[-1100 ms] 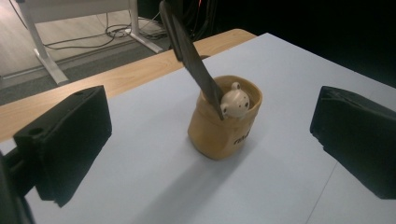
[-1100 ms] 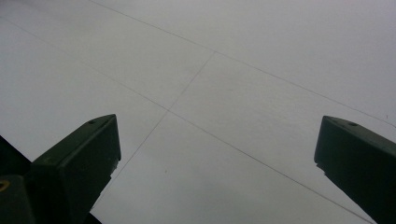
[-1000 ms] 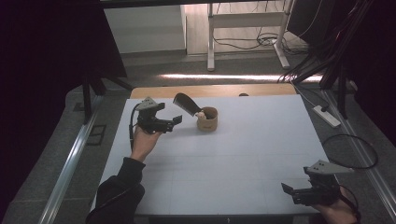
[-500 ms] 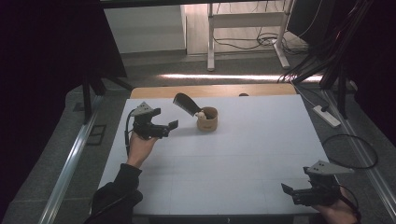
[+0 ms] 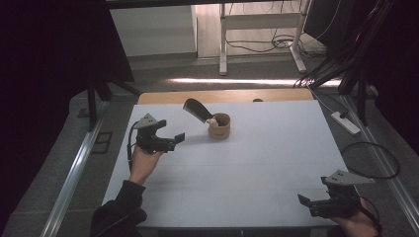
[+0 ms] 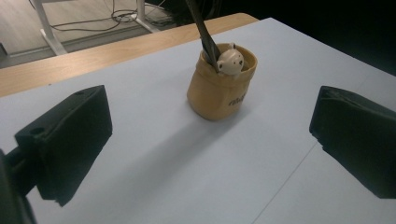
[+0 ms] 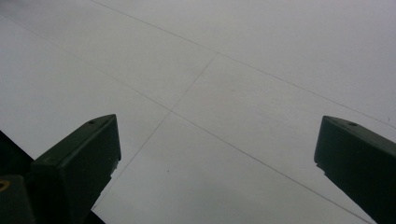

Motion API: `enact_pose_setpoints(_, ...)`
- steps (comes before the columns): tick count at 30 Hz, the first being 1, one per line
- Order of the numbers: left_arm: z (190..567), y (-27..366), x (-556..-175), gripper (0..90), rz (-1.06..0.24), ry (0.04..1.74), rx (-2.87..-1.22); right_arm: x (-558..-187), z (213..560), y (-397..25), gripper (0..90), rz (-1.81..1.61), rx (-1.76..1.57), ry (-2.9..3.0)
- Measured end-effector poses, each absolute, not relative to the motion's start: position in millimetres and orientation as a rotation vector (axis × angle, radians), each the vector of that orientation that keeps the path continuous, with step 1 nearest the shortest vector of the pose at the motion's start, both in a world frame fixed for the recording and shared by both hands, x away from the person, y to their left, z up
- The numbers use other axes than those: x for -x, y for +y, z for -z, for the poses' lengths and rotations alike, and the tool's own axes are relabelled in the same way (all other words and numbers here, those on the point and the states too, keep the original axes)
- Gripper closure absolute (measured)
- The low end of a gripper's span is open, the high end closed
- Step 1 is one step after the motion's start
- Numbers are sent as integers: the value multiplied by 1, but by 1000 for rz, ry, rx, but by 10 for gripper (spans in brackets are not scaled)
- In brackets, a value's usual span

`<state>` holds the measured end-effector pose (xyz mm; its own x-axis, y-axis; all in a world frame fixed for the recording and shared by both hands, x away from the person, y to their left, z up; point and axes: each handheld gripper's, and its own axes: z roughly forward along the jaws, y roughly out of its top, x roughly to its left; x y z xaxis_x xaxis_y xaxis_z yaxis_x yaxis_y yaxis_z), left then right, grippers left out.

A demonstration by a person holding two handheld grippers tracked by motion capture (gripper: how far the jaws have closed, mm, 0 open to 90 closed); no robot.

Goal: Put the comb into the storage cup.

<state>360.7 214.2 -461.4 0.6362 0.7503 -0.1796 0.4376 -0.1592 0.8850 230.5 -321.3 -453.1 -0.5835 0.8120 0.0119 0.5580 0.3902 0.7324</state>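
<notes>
From the high view I see my left gripper (image 5: pixel 170 139) in the left-centre of the frame, its black blocky jaws spread apart and holding nothing, pointed toward the tan cup (image 5: pixel 219 126) just above and to the right of it. The cup sits upper-centre on the white table (image 5: pixel 257 168); it is squat, rounded and soft-looking, like a fabric or leather pouch with a rolled rim. In the left gripper view the cup (image 6: pixel 220 88) stands in the upper middle, framed between the two matte black jaws, with small dark lettering low on its side. A small cream bear figure (image 6: pixel 229 60), smooth and glossy, peeks over its rim, and a dark flat comb-like tool (image 6: pixel 201 28) leans out of it toward the top of the frame.

My right gripper (image 5: pixel 310 203) rests at the lower right, jaws wide apart and empty over the bare matte tabletop, well apart from the cup.
</notes>
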Motion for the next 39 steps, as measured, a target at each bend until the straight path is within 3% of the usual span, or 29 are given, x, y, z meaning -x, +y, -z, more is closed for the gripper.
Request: enact_pose_setpoints(39,464,236,-293,0,-369,1028,-1797,-231,453,-322,0,-1029,-1191,2323)
